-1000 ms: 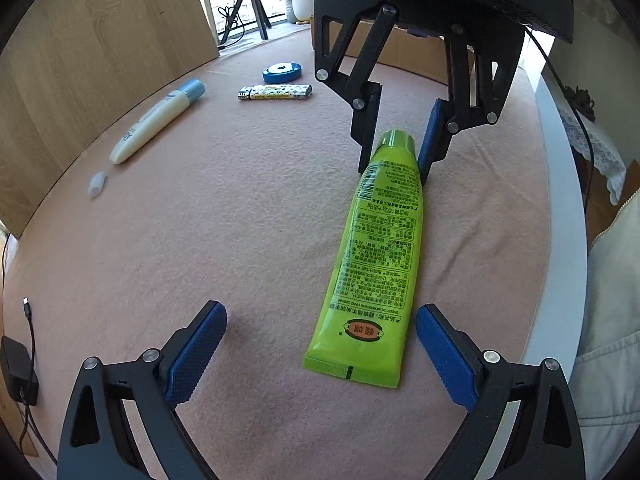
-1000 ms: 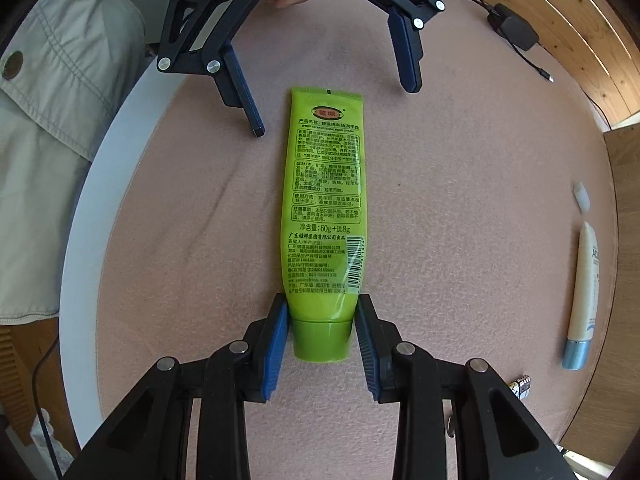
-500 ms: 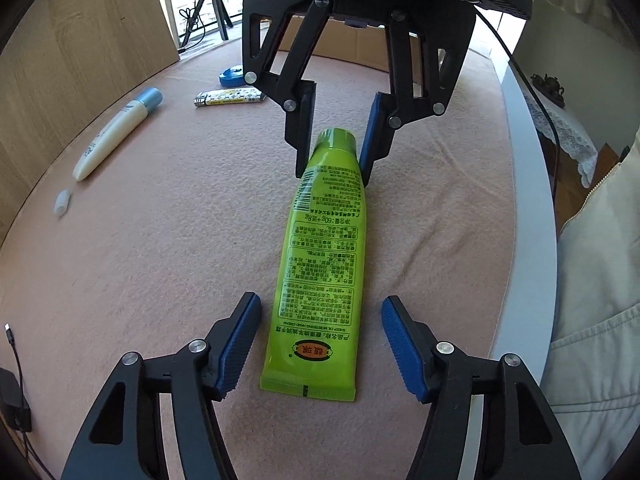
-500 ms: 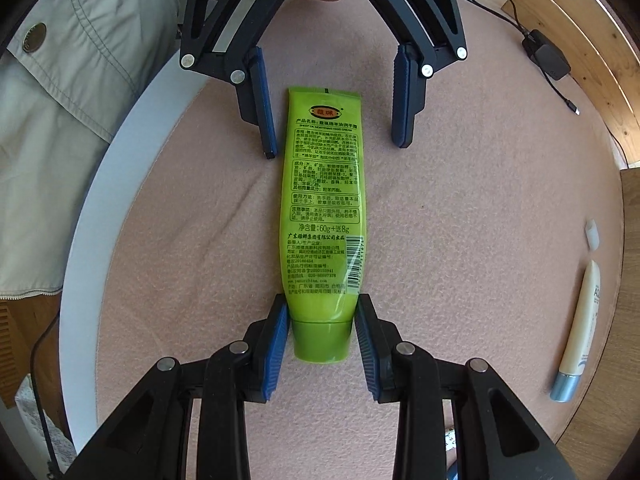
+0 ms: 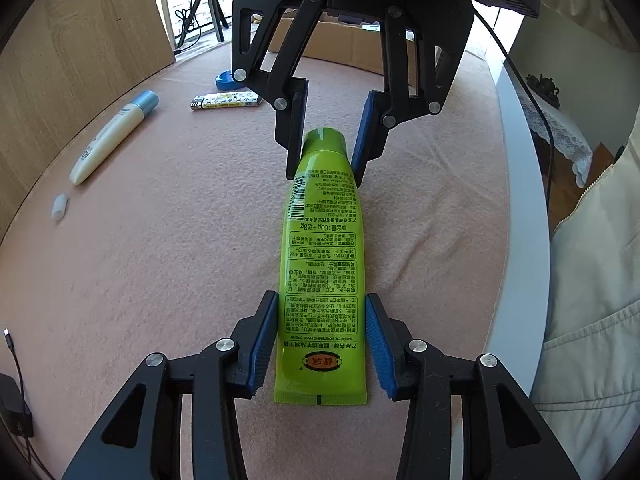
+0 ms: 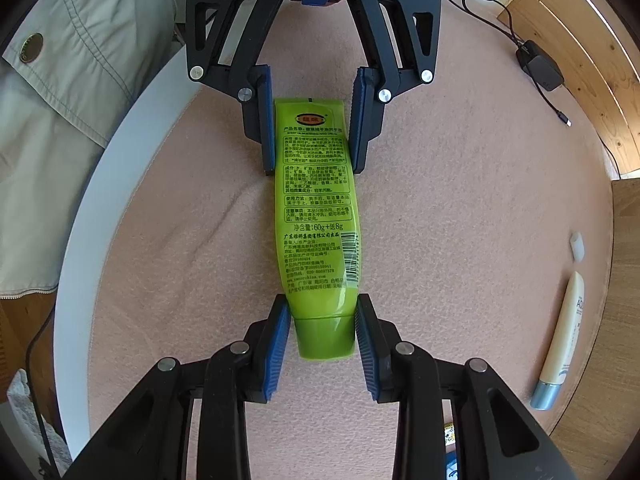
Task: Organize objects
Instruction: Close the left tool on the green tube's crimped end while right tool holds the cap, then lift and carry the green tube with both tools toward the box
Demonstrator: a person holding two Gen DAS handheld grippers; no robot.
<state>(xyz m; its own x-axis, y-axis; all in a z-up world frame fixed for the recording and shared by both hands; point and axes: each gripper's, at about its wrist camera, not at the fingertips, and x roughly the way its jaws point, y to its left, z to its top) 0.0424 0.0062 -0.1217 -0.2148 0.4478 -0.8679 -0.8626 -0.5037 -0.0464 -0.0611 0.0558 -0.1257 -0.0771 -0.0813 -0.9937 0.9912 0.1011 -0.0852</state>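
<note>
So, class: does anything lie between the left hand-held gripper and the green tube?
Nothing visible does. The left hand-held gripper has a finger on each side of the green tube near its flat end, while the right hand-held gripper grips the cap end.

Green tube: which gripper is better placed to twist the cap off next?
Right. The right gripper has its jaws closed on the cap of the green tube; the left gripper clamps the flat crimped end, suited to holding it steady.
</note>
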